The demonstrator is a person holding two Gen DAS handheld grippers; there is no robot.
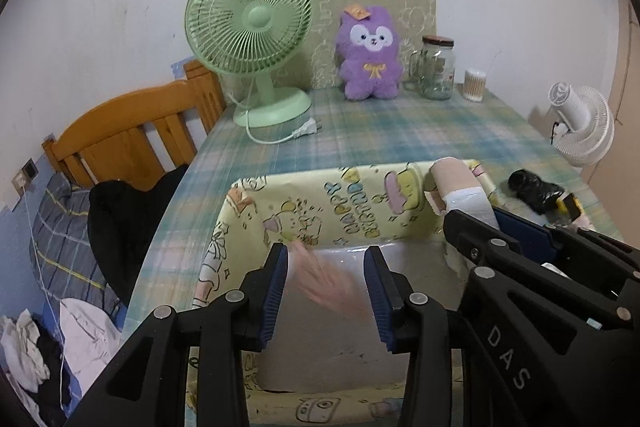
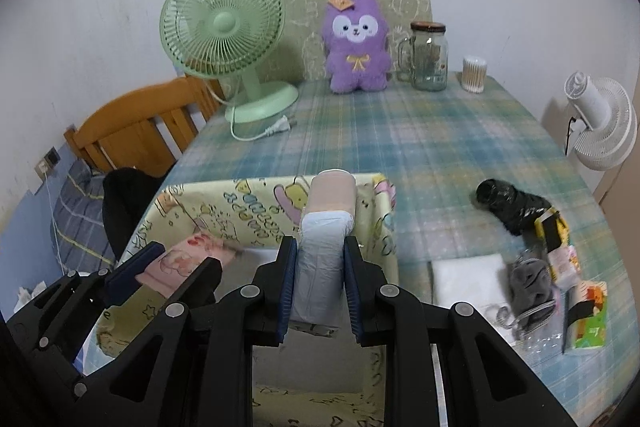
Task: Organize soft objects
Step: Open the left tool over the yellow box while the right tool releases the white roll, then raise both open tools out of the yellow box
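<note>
The right gripper point(image 2: 320, 283) had its jaws clenched on a rolled bundle of soft fabric, pale blue-white at the gripped end and beige-pink at the far end point(image 2: 326, 231). The bundle stood over the far rim of the open yellow cartoon-printed storage box point(image 2: 256, 199) on the plaid-covered worktop point(image 2: 420, 147).

The left gripper point(image 1: 326, 287) hung over the white interior of the box. A small pink printed cloth point(image 1: 320, 275) lay between its jaws. In the left wrist view that cloth was blurred, and contact with the blue pads point(image 1: 276, 291) could not be confirmed; in the right wrist view the cloth appeared to rest between the jaws, so a light grip was the probable state.

Hazards from this position:

- The roll projected well beyond the jaws. A descent too near the far wall would likely catch the free end on the rim, unrolling the bundle or leaving it draped over the edge.
- The box walls looked thin and flexible. Contact from either gripper could fold a wall inward or shift the box.
- The two grippers stood close together over one opening. Simultaneous lowering risked collision.
- If the pink cloth was held loosely, it could drop crumpled.
- Remaining items, a black wrapped bundle point(image 2: 508, 203) and a grey fabric piece point(image 2: 528, 287), lay right of the box, clear of the work.
</note>
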